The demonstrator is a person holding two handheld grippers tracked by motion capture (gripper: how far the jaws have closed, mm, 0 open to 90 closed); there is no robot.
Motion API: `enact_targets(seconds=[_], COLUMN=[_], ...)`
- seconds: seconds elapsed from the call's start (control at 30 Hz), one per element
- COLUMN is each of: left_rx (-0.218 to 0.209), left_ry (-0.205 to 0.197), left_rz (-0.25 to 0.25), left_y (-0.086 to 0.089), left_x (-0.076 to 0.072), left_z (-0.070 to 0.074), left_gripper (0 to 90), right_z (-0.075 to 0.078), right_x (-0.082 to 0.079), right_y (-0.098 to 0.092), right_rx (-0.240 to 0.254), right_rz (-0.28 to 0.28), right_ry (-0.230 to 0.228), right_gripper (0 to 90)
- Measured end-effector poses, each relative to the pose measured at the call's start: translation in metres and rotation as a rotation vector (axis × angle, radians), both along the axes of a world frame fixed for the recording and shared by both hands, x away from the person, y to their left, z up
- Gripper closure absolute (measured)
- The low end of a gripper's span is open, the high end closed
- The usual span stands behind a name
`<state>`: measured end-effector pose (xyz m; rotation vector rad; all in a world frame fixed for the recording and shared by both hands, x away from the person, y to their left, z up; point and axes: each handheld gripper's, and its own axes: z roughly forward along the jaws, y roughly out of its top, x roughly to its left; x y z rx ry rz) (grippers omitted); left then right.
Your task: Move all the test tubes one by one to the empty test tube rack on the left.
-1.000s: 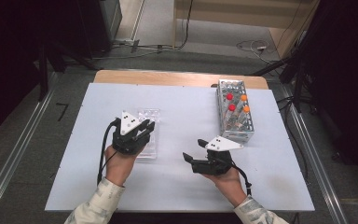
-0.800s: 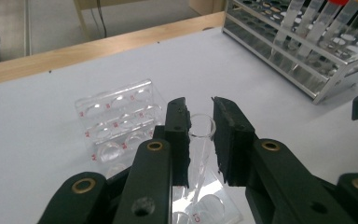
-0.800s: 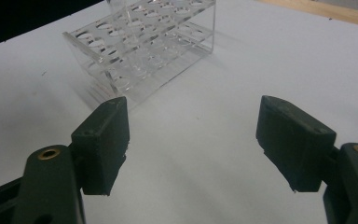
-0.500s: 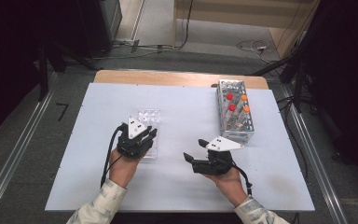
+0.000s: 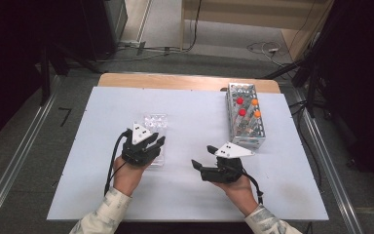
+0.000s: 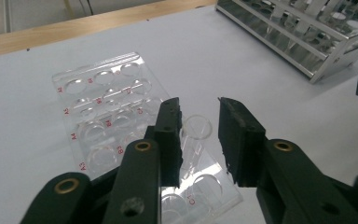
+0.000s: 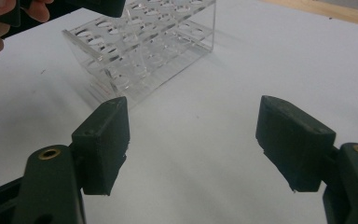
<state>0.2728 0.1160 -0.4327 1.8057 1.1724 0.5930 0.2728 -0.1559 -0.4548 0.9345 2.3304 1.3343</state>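
Since the earlier frame, I note the left hand-held gripper (image 5: 157,142) has drawn back toward 6 o'clock along the clear rack (image 5: 155,131), now sitting over its near end. Its jaws stand partly apart around a clear tube (image 6: 196,133) seated in the rack; I cannot tell whether either pad touches it. The right hand-held gripper (image 5: 198,166) holds its place near 5 o'clock on the white counter (image 5: 190,112), jaws spread wide, gripping nothing, pointed toward 9 o'clock. A metal rack (image 5: 244,117) with red and orange caps stands at 2 o'clock, well apart.
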Motion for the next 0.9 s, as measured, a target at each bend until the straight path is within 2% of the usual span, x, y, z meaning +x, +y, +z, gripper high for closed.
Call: enact_targets(seconds=[0.13,0.2,0.4,0.47,0.53,0.63,0.77,0.83,0.9], left_rx=[-0.074,-0.088,-0.071,-0.063,-0.061,-0.068,-0.065,-0.074,-0.089], left_ry=[0.004,0.002,-0.002,-0.012,-0.021,-0.051,-0.049,-0.044,-0.042], left_rz=[-0.011,-0.014,0.001,0.006,0.009,0.041,0.061,0.066,0.071], left_y=[0.004,0.005,0.006,0.007,0.008,0.012,0.017,0.02,0.022], left_x=[-0.002,-0.003,-0.007,-0.009,-0.011,-0.014,-0.015,-0.015,-0.015], left_z=[0.004,0.007,0.008,0.009,0.01,0.012,0.012,0.012,0.012], left_gripper=[59.0,53.2,28.9,24.0,21.4,20.8,20.7,20.7,20.7], right_z=[0.0,0.0,0.002,0.003,0.005,0.007,0.01,0.013,0.015], right_x=[0.0,0.0,0.001,0.001,0.002,0.004,0.008,0.013,0.014], right_y=[-0.001,-0.001,-0.005,-0.007,-0.01,-0.017,-0.032,-0.047,-0.052], right_rx=[0.001,0.003,0.007,0.009,0.008,0.016,0.014,0.021,0.023], right_rz=[-0.002,-0.003,-0.016,-0.023,-0.028,-0.052,-0.094,-0.14,-0.16], right_ry=[0.0,0.0,-0.007,-0.014,-0.023,-0.024,-0.032,-0.042,-0.047], right_gripper=[24.6,24.6,24.8,24.8,24.9,24.8,24.8,25.1,25.4])
